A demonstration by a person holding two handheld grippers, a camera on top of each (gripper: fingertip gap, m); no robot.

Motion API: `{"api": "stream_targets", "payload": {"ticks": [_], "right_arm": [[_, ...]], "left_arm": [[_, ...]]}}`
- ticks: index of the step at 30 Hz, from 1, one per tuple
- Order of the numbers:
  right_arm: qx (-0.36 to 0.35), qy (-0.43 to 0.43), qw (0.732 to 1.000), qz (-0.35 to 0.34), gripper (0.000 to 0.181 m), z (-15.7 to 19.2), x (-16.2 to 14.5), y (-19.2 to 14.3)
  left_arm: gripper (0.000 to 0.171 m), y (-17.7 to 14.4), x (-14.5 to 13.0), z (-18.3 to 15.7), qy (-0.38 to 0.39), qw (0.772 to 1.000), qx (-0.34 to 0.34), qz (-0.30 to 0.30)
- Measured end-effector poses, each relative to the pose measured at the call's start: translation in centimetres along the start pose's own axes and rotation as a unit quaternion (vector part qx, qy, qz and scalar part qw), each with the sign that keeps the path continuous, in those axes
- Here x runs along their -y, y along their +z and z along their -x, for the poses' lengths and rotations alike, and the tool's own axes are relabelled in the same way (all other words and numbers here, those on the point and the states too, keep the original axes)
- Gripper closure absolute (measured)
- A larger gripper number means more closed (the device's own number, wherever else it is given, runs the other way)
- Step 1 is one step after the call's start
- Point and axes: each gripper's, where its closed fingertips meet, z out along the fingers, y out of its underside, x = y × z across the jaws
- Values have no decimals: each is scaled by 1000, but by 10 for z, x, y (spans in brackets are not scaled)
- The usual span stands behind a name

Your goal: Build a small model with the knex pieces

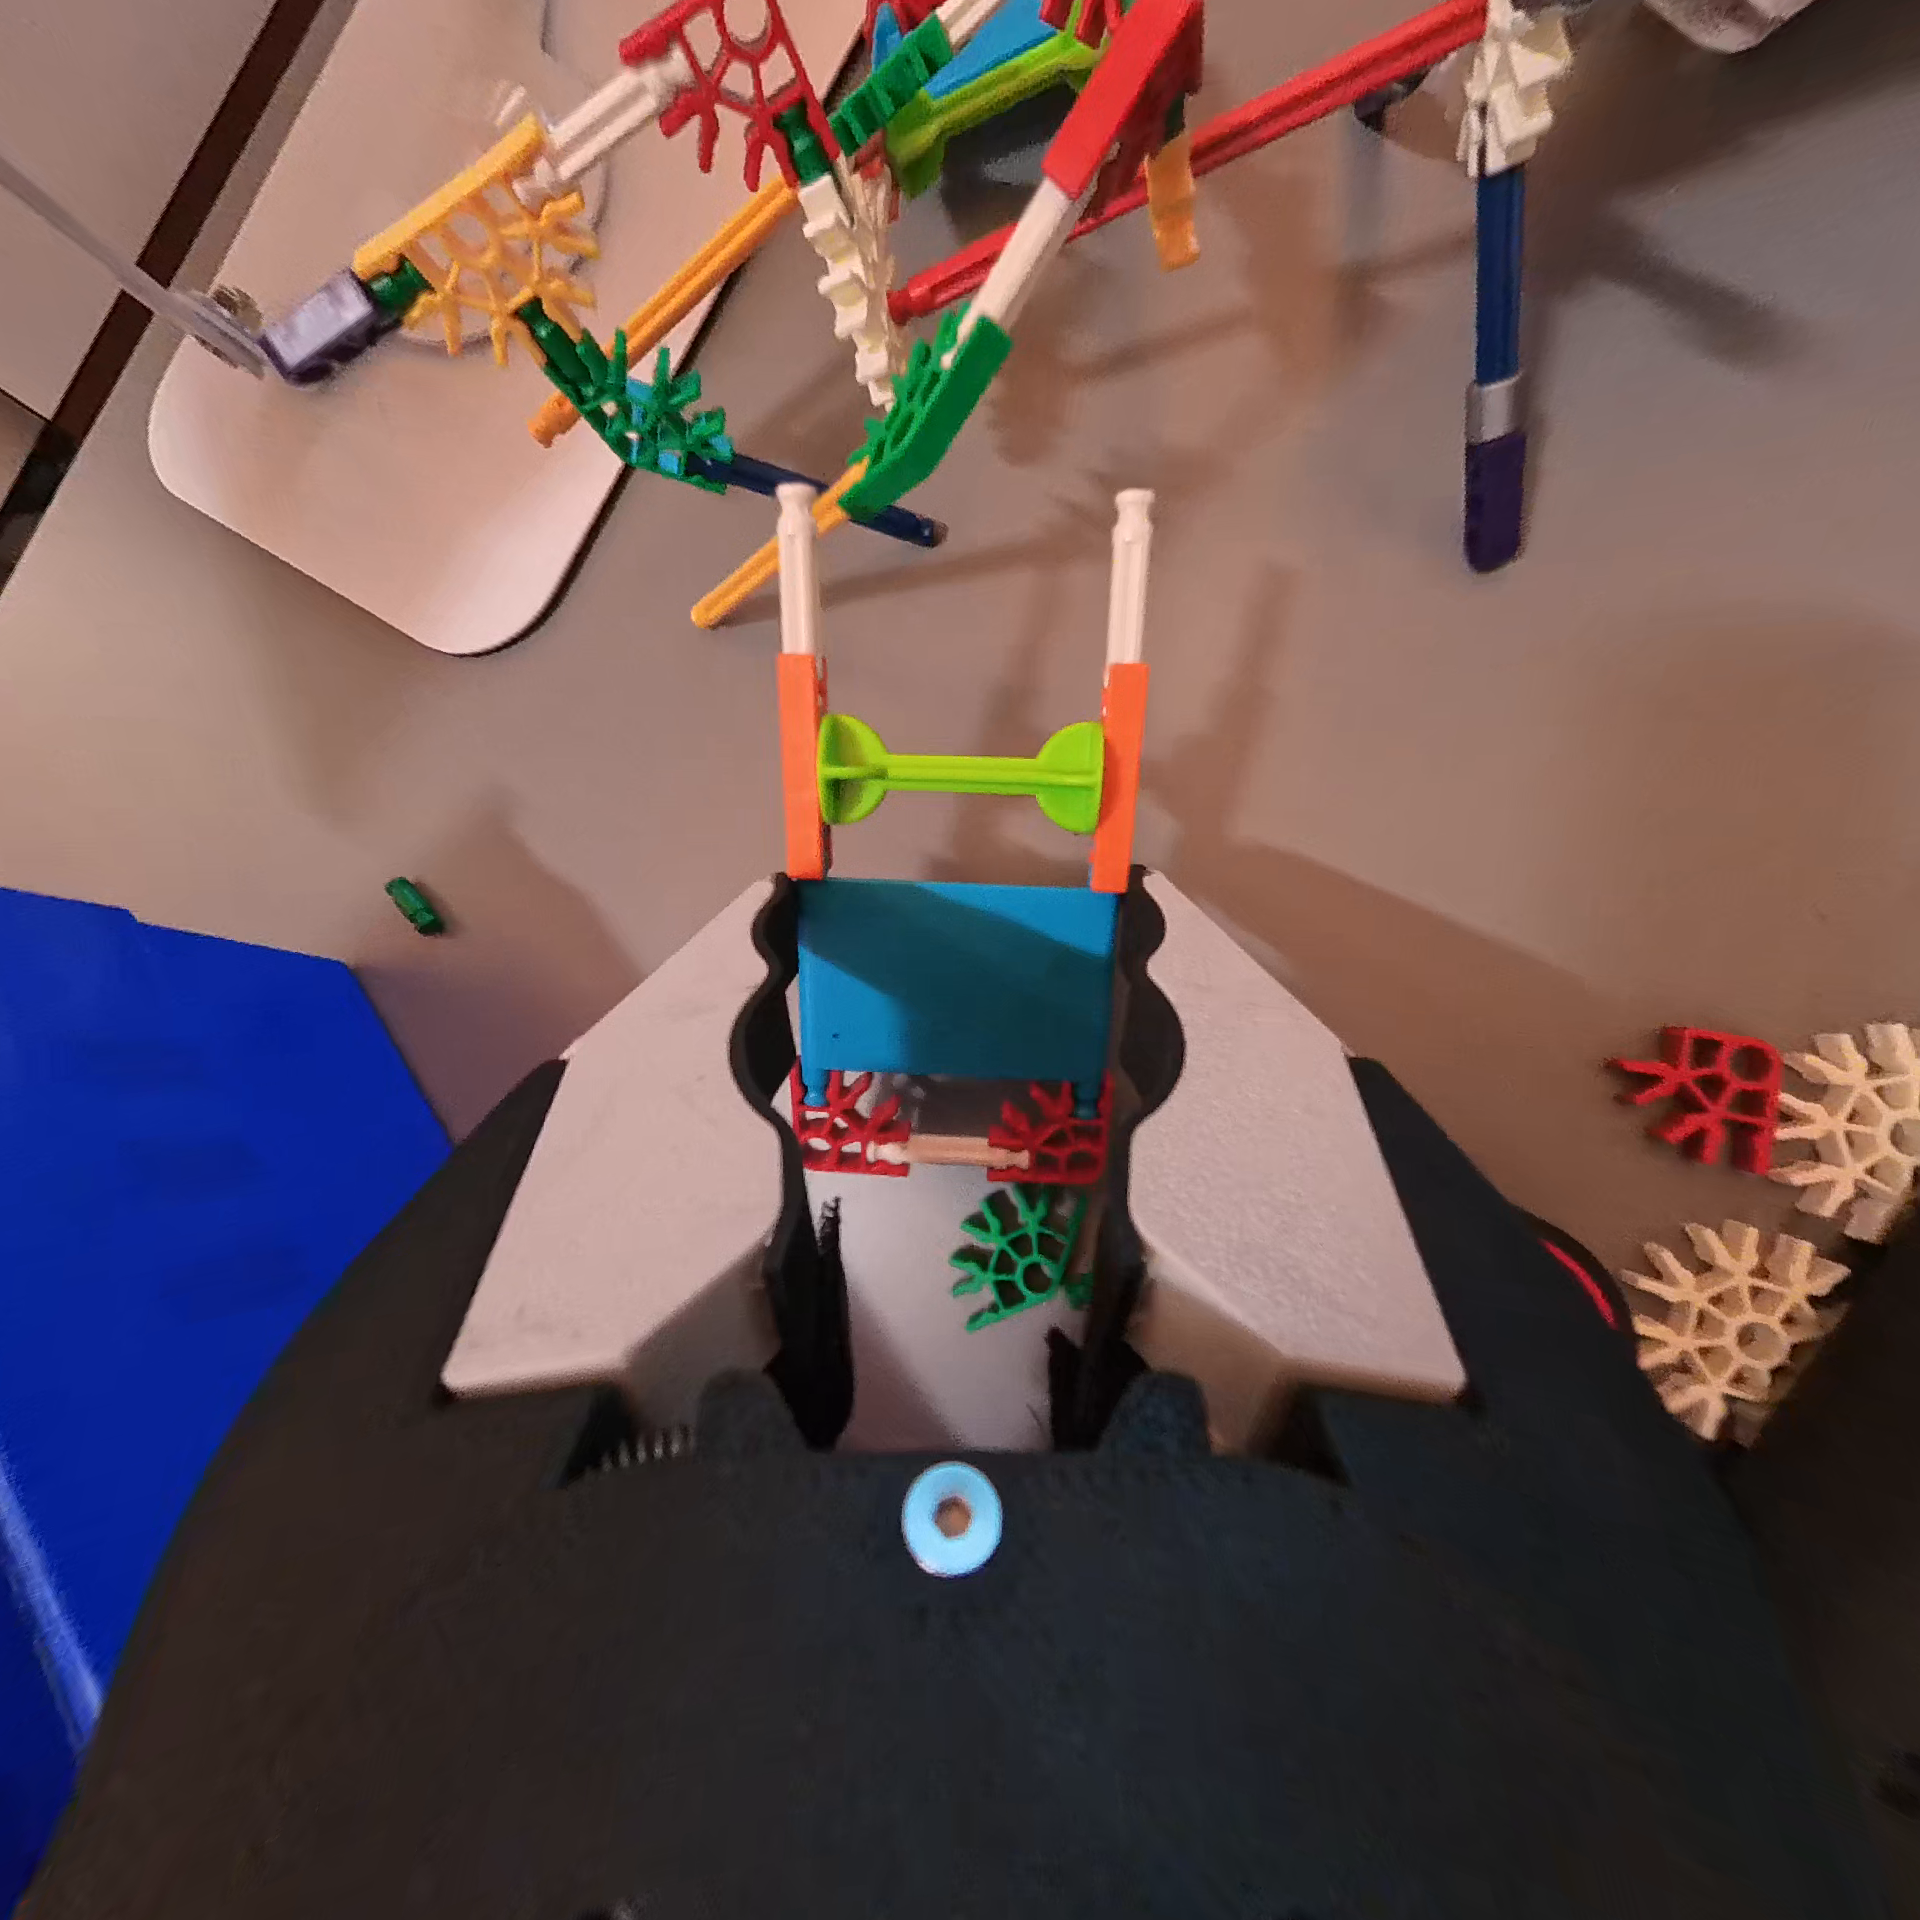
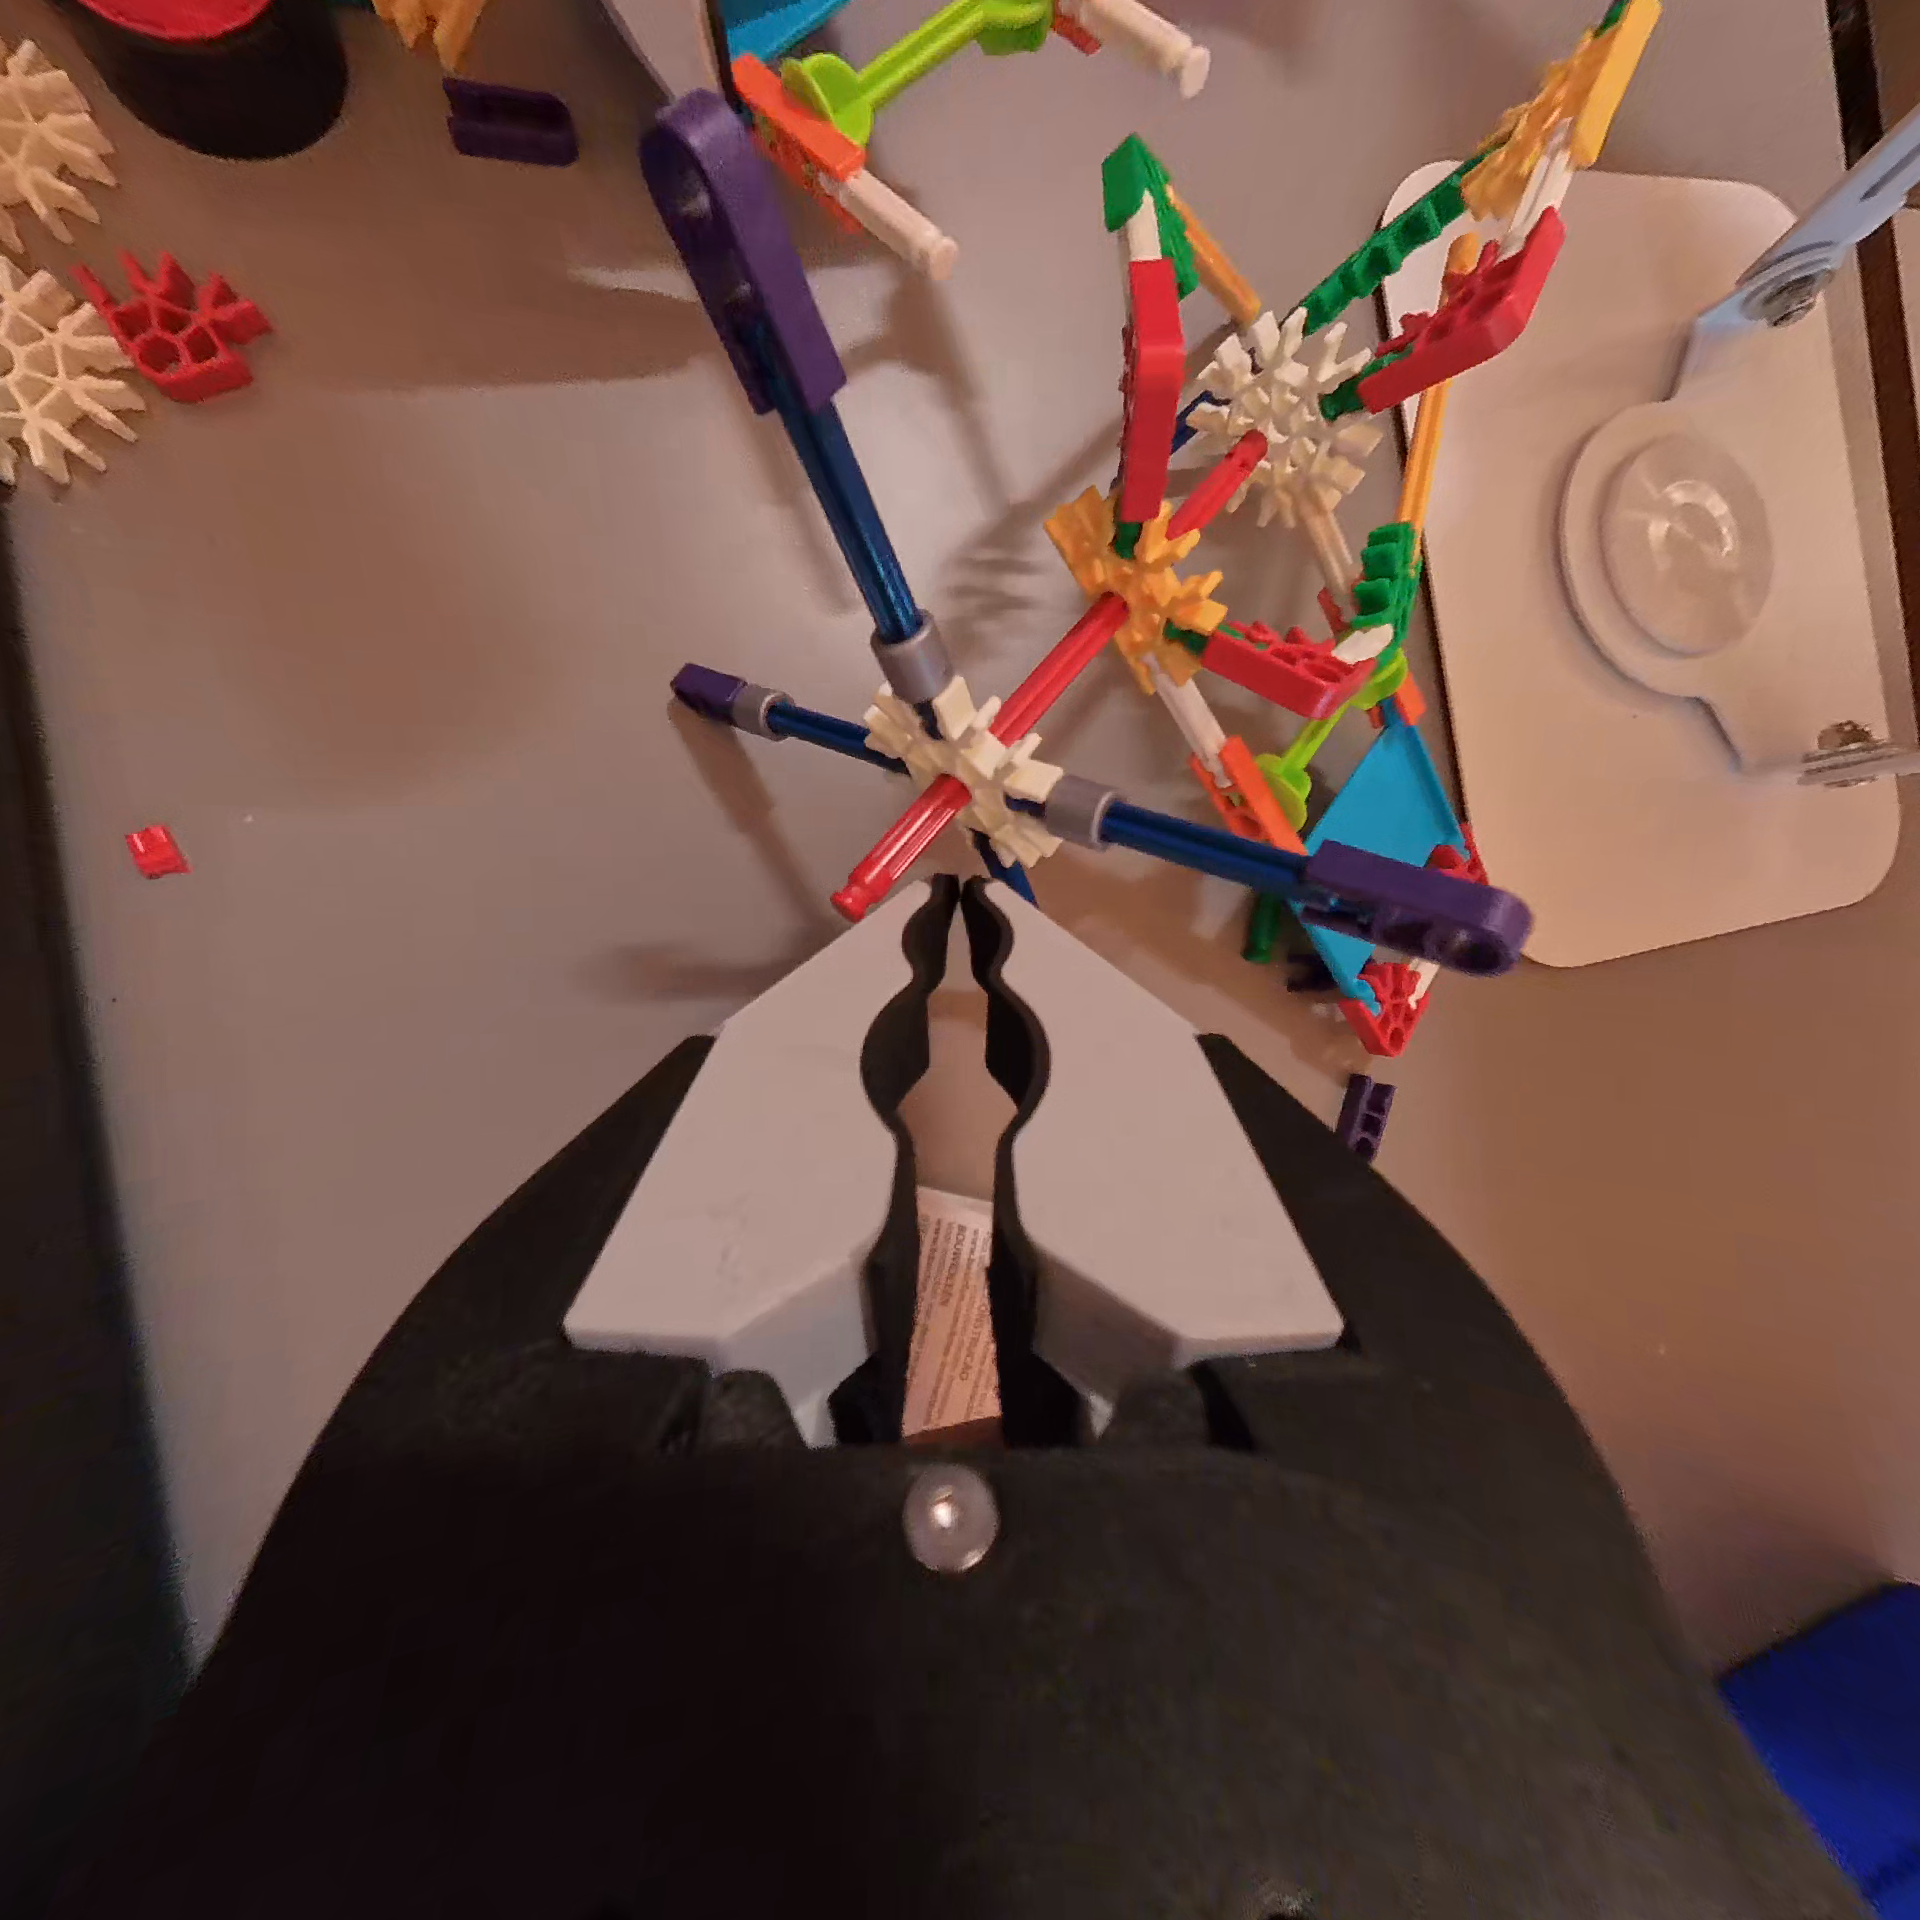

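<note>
Firmly, a small frame (image 1: 956, 831) of blue panel, orange connectors and white rods is clamped between the jaws of the left tool (image 1: 954, 977), above the desk (image 1: 1455, 727). Farther off, the right tool (image 2: 958, 914) is closed on a blue rod beneath the white hub (image 2: 961, 764) of the large model (image 2: 1278, 540); both grips are best kept square, so nothing twists
</note>
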Motion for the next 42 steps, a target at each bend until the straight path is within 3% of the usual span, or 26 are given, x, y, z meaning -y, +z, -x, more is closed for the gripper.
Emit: {"api": "stream_targets", "payload": {"ticks": [6, 10, 18, 42], "right_arm": [[25, 24, 999, -7, 153, 10, -1, -12], [35, 31, 999, -14, 152, 20, 3, -12], [5, 88, 996, -26, 171, 11, 13, -7], [-87, 76, 993, -7, 175, -3, 6, -7]], "left_arm": [[111, 6, 8, 3, 30, 999, -16, -7], [111, 13, 6, 5, 41, 999, -15, 4], [111, 26, 17, 12, 48, 999, -21, 13], [112, 31, 24, 11, 79, 996, -22, 21]]}}
